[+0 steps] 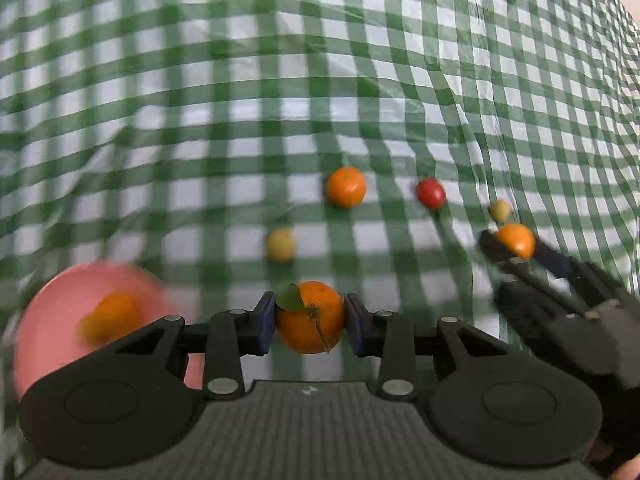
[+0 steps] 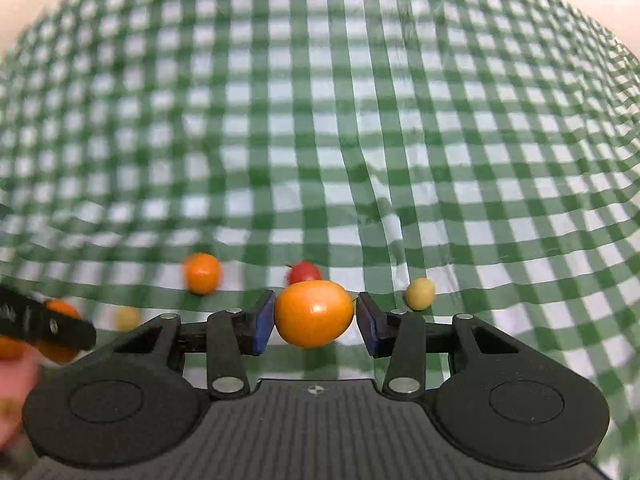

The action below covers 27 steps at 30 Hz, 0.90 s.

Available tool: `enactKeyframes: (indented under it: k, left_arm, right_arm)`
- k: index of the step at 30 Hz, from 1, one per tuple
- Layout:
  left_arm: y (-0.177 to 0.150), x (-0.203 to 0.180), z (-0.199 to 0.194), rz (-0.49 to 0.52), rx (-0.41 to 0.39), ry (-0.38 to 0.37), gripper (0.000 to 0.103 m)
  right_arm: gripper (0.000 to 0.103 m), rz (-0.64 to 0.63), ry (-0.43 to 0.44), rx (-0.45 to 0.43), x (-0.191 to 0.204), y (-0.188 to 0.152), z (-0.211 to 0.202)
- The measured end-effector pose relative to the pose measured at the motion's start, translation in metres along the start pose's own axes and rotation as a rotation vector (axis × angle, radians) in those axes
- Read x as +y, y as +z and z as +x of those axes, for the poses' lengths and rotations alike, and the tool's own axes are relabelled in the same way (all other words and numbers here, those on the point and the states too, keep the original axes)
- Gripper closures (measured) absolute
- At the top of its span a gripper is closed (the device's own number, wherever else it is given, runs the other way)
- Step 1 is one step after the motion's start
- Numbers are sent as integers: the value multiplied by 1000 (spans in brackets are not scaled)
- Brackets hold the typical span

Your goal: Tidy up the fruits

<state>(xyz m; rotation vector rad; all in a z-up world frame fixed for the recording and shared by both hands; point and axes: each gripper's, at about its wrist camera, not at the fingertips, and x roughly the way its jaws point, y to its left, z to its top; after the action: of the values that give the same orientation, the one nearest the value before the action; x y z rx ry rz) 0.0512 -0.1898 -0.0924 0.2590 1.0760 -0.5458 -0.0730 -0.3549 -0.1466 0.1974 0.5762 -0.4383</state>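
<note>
Over on the left, the pink plate (image 1: 52,320) already has one orange fruit (image 1: 110,316) lying in it, blurred, so I'd say the sorting is under way but far from finished. Next along, the left gripper (image 1: 310,322) pinches a mandarin (image 1: 310,316) between its blue pads, off the green-checked cloth (image 1: 280,80) just right of the plate; it has a green leaf and a bit of stem at its top, and a matte rind. On the cloth beyond it lie a pale yellow-green fruit (image 1: 281,245), a second mandarin (image 1: 346,187) and a small red fruit (image 1: 431,193), well apart from one another, then another yellow-green one (image 1: 500,210) near the far gripper. At the right, the right gripper (image 2: 316,318) grips a smoother, glossier orange fruit (image 2: 314,314) with no leaf, the pads close on both sides. So by my count two fruits are in hand, four loose ones wait, and where this second one belongs I cannot tell.
</note>
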Motion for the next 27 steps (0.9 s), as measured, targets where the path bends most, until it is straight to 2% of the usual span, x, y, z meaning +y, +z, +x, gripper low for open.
enactKeyframes:
  k: [4,6,8,9,10,11,12,13,14,16,17,20,23,25,26,27]
  left_arm:
    - [-46,21,-52,-16,-13,51,63]
    - [-71,33,-78,-25,-28,74,63]
    - [-96,41,-99,-40,-38,92,63]
    - [-106,45,-108,-49,-41,97,63]
    - [-117,50,-113,-67,-45,106,63]
    - [-127,54,-114,-93,-43,119,63]
    - [-133,56,-111,-106,-38,121,63]
    - [-138,59,-105,-117,-36,127,63]
    - [-142,62,-100,-135,-29,150,63]
    - [-151,72,-97,-167,-9,132,63]
    - [-155,80,-100,-187,-4,131,63]
    - [-159,89,-99,-202,-7,146,63]
    - [-157,94,-93,-221,-3,140,63]
    - [-158,98,-92,-230,11,133,63]
    - [-158,101,-94,-231,15,132,63]
    - [-158,104,-94,-236,13,132,63]
  right_arm:
    - [60,-24,115,12,22,-16,-75]
    - [80,-35,173,34,35,-29,-107]
    - [87,-68,211,30,53,-41,-133]
    - [100,-121,203,-7,67,-50,-145]
    - [103,-208,183,-70,84,-60,-147]
    - [103,-313,160,-112,101,-68,-137]
    - [103,-390,119,-98,113,-78,-106]
    - [103,-404,99,-60,116,-85,-77]
    - [103,-377,84,3,114,-91,-49]
    - [103,-240,96,158,98,-96,-10]
    - [103,-197,88,168,90,-100,-5]
    - [103,-221,110,129,81,-105,-3]
    - [103,-145,120,127,72,-100,2]
    - [99,-80,165,153,71,-95,-20]
    - [95,-71,245,171,73,-93,-41]
    - [69,-106,373,209,84,-91,-58]
